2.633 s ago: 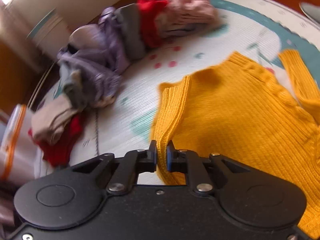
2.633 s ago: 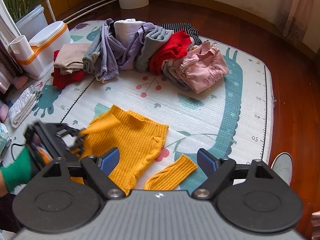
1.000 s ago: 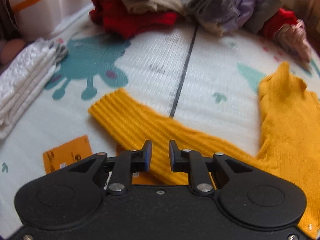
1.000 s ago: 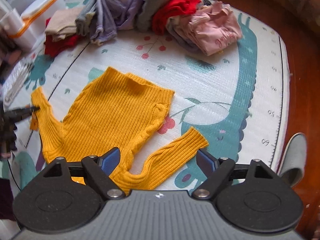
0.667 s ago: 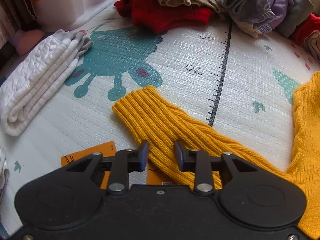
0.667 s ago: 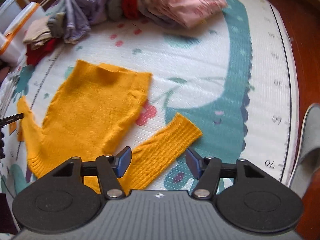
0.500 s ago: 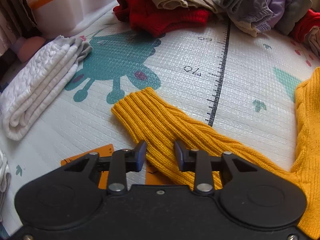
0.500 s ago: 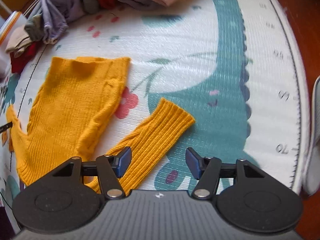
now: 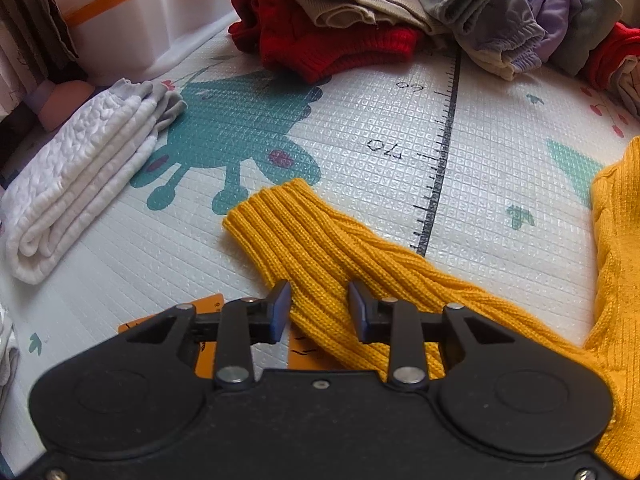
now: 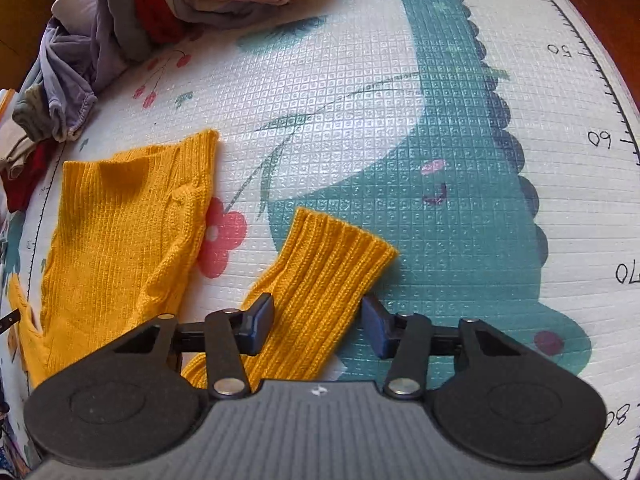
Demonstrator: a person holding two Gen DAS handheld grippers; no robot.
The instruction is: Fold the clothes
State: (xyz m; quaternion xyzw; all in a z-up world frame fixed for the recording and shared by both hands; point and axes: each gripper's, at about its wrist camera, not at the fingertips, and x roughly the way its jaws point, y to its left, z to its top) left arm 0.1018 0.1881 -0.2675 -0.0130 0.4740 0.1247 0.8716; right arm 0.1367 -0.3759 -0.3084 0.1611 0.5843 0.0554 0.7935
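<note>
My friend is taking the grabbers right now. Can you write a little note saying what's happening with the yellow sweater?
Left gripper: open, straddling one sleeve, not pinching.
Right gripper: jaws closing around the other sleeve, not gripping yet.
Yellow sweater: spread flat on the play mat, sleeves out.
Done: laid out. Left: every fold, probably sleeves first; then the clothes pile.

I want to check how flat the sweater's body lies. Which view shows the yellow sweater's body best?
The right wrist view: the yellow sweater's body lies spread on the mat, most of it visible. The left wrist view shows only an edge of it at the frame's right, beyond one sleeve.
</note>
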